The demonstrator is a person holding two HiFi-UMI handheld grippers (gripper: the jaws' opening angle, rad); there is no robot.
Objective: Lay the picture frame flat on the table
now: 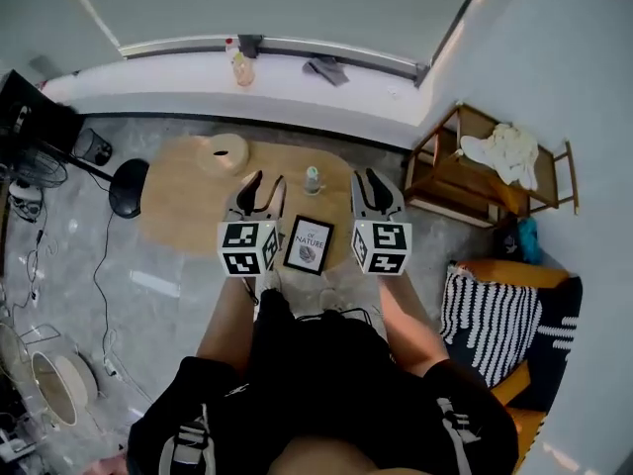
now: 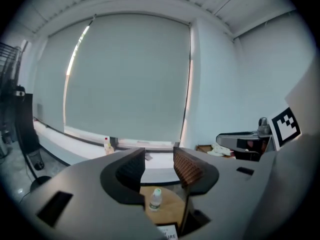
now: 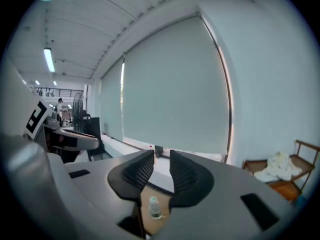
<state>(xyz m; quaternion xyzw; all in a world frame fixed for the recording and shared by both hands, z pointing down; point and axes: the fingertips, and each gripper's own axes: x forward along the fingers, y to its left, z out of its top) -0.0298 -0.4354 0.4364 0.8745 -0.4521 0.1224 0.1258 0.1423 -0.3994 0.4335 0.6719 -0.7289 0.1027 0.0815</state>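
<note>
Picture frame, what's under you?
The wooden table is under the picture frame, near its front edge. The frame covers that spot, so I can't see if anything is hidden beneath.

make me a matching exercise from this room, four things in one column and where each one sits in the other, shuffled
Things:
1. picture frame
2. small clear bottle
3. round beige object
4. white cloth

Places:
A. on the wooden rack at the right
B. far left part of the wooden table
C. near edge of the table, lying face up
D. middle of the table, just beyond the frame

Pairs: 1-C, 2-D, 3-B, 4-A
</note>
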